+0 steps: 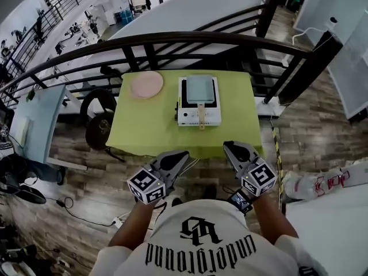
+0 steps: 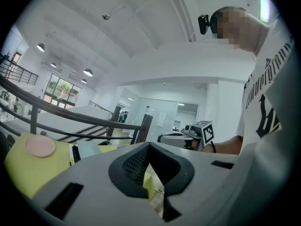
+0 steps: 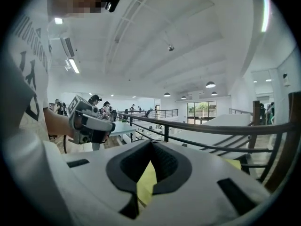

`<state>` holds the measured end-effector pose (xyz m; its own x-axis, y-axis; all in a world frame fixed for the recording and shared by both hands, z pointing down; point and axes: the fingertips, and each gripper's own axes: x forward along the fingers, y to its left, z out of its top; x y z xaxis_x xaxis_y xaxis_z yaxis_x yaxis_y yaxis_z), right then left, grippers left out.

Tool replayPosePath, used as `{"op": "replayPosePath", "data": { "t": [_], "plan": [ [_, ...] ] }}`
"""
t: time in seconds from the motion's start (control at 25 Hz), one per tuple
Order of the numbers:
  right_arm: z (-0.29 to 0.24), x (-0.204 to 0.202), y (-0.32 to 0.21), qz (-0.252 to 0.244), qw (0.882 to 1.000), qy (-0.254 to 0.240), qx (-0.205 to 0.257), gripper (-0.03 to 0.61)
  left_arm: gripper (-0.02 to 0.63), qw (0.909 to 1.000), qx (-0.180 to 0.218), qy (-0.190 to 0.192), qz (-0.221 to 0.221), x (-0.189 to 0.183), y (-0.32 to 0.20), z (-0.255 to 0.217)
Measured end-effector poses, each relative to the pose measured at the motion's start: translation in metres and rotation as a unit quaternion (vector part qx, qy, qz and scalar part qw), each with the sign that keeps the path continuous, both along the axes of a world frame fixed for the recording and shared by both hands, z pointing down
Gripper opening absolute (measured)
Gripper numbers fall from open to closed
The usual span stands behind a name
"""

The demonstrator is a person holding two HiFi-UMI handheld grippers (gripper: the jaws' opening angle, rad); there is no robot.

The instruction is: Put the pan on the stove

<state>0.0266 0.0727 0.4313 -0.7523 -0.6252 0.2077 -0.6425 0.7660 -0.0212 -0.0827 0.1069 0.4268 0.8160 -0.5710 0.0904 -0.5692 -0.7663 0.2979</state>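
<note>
A square grey-blue pan with a wooden handle rests on the white portable stove, at the middle of a green-covered table. Both grippers hang short of the table's near edge, close to the person's body. The left gripper is shut and holds nothing. Beside it, the right gripper is also shut and empty. The left gripper view shows its closed jaws, with the pan far off to the left. In the right gripper view the jaws meet with nothing between them.
A pink plate lies on the table left of the stove. A dark curved railing runs behind the table. A black round object stands off the table's left side. The floor is wood.
</note>
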Motion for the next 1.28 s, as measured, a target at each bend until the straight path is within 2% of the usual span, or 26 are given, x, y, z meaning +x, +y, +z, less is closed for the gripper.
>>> {"op": "replayPosePath", "data": {
  "t": [0.32, 0.64, 1.28],
  "plan": [
    [-0.006, -0.058, 0.057, 0.030, 0.999, -0.013, 0.011, 0.003, 0.002, 0.9996, 0.020, -0.009, 0.020, -0.064, 0.050, -0.009],
    [-0.006, -0.102, 0.107, 0.033, 0.999, -0.010, 0.011, 0.003, 0.002, 0.9994, 0.024, -0.006, 0.024, -0.104, 0.087, -0.007],
    [-0.017, -0.121, 0.133, 0.043, 0.999, -0.004, 0.029, 0.003, 0.002, 0.9991, 0.034, 0.009, 0.025, -0.125, 0.109, -0.011]
  ]
}}
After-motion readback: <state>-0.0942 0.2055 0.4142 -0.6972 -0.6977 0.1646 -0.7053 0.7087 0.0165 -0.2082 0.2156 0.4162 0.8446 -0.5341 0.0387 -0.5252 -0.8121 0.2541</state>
